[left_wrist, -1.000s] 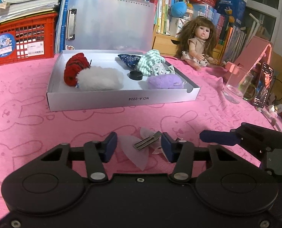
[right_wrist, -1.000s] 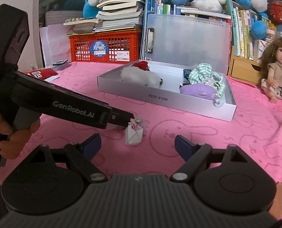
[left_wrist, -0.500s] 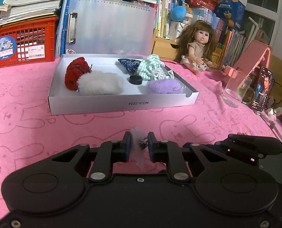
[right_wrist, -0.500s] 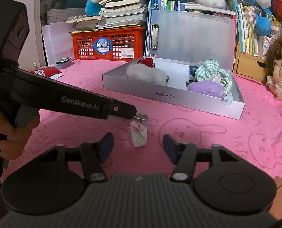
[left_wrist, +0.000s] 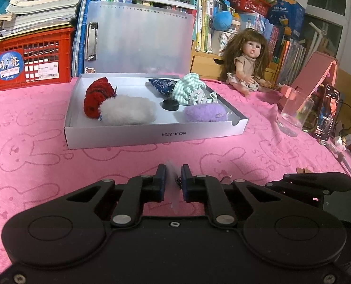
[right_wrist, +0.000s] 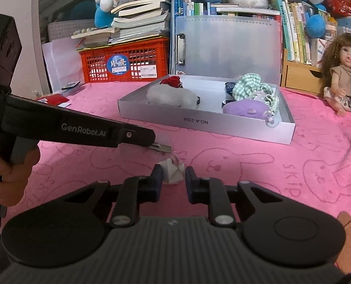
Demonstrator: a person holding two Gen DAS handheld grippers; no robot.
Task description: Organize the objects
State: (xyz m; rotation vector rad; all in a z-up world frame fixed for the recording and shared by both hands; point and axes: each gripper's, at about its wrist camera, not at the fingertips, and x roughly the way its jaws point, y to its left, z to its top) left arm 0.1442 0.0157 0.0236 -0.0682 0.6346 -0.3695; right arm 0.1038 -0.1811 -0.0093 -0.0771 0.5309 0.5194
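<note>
1. I am seeing both sets of jaws narrowed from wide: left gripper [left_wrist: 173,180] clenched on the hair clip [right_wrist: 162,147], right gripper [right_wrist: 173,180] pinching its white bow [right_wrist: 171,170].
2. The clip is sitting just above the pink counter [left_wrist: 33,156], short of the box [left_wrist: 151,135]; I am judging it ready to lift.

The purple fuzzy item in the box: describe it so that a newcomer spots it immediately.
Find the shallow white box on the pink bunny-print cloth. In its front right corner lies the purple fuzzy item, just right of the larger white fluffy one. It is the only purple thing there.
</note>
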